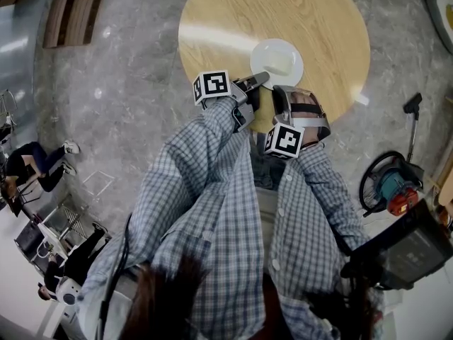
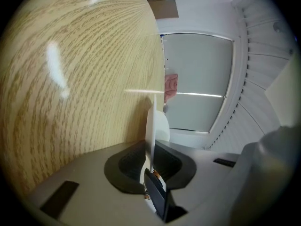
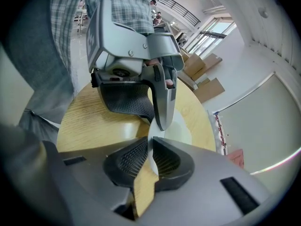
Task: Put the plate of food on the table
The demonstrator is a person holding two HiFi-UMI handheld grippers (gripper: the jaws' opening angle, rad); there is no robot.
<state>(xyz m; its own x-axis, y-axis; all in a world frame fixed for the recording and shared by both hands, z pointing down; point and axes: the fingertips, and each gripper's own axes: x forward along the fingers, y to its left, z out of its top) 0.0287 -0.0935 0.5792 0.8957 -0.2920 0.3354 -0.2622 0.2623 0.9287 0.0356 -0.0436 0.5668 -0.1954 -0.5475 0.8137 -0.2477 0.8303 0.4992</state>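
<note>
Plate [image 1: 263,52] count: just one, white, with one pale block of food [image 1: 281,64] on it. I can't tell what the food actually is. One round wooden table [image 1: 318,20], two grippers, both in on the job.

Going left to right in the head view: some people [image 1: 32,163] are sitting way off at the left edge on the grey marble floor [image 1: 127,83], well clear of everything.

Then the left gripper [image 1: 256,80] comes in at the plate's near-left rim. Its own view shows the plate edge-on, running straight between the two pads. The jaws are almost together, pinching that thin rim, so it's got a proper hold.

The plate itself sits over the near half of the table, right between the two sets of fingers. I honestly can't tell if the bottom is resting on the wood or just above it.

The right gripper [image 1: 282,89] is on the near rim just beside the left one. Its view shows its pads closed down on the white edge too, with the left gripper's jaw just across from it and the tabletop spread out under the plate.

Far right, on the floor, there's a teal and red machine [image 1: 393,190] with a black hose looped round it, well apart from the table.
</note>
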